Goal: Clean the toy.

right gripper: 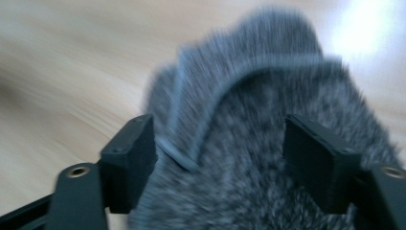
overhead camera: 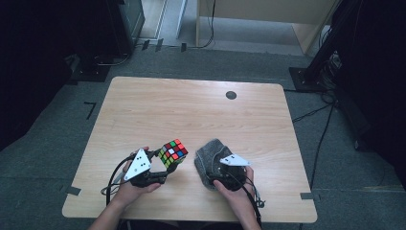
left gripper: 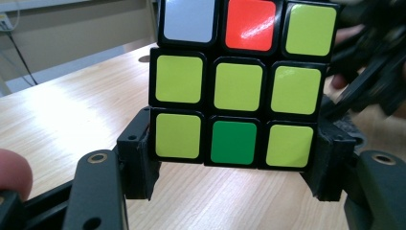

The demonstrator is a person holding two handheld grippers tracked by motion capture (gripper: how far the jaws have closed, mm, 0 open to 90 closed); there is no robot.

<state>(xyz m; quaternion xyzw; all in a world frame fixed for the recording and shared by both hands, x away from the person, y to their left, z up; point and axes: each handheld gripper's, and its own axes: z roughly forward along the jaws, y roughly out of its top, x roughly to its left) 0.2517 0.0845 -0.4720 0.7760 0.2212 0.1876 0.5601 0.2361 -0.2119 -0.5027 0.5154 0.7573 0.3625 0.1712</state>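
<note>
Holding cube: left gripper point(overhead camera: 160, 165) fingers point(left gripper: 139, 158) clamp the puzzle cube point(left gripper: 239, 81) above the desk point(overhead camera: 191, 115).
Right gripper point(overhead camera: 221, 168): fingers point(right gripper: 129, 153) apart over the grey cloth point(right gripper: 268, 158), not pinching.
Risk: the cube may twist out; the cloth may bunch.

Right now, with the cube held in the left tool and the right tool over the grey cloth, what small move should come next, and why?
Probably close the right tool on the fuzzy grey cloth. Its jaws stand apart with the cloth's folded edge between them, apparently not yet pinched, and the cloth lies on the pale wooden table. The left tool already clamps the multicoloured puzzle cube by its bottom row, so it can wait.
</note>
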